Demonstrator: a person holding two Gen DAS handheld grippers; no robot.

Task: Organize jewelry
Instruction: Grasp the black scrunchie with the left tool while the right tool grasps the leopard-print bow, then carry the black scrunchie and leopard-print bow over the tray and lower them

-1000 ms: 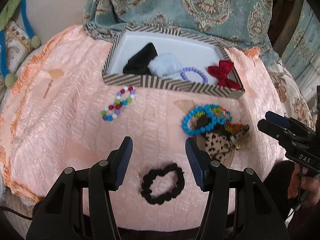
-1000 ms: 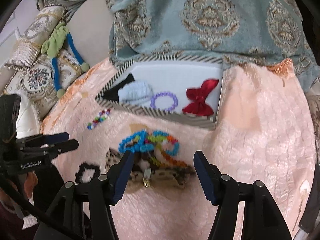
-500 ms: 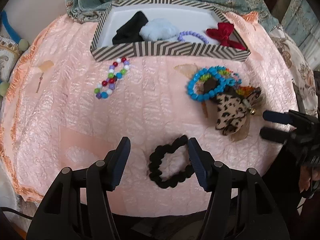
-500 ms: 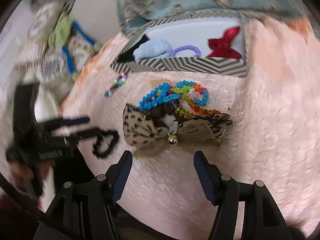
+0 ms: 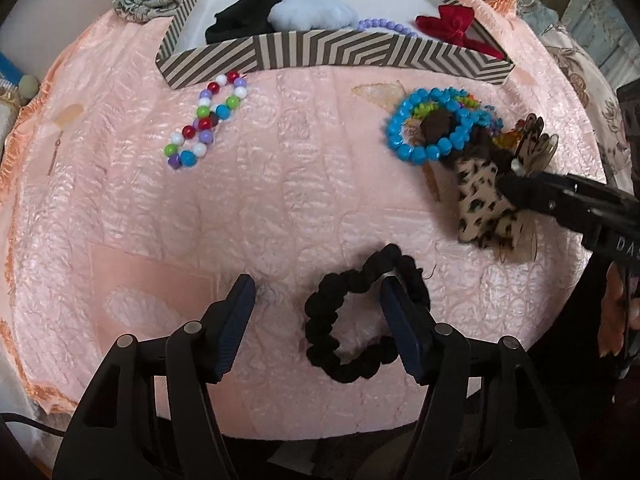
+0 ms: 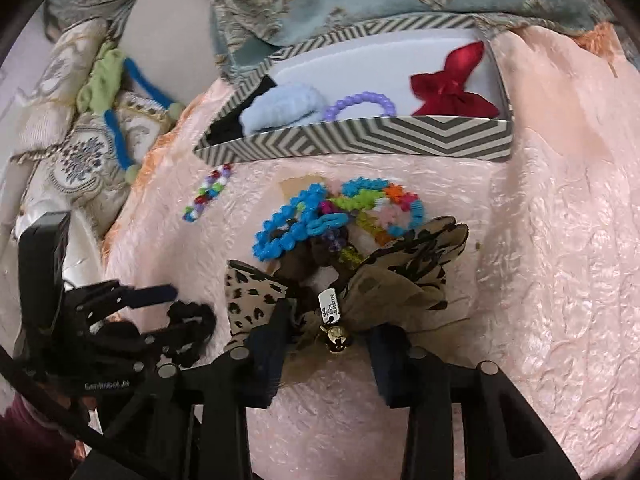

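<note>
Striped box holds bow, purple bracelet.

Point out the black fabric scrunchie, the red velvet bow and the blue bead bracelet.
Black fabric scrunchie [image 5: 320,326]: left wrist view, left side of loop.
Red velvet bow [image 6: 448,86]: right wrist view, centre knot.
Blue bead bracelet [image 5: 418,155]: left wrist view, lower beads.

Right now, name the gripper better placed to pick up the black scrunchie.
Left. The left gripper is open, with one finger already inside the black scrunchie ring; the right gripper sits over the leopard bow.
</note>
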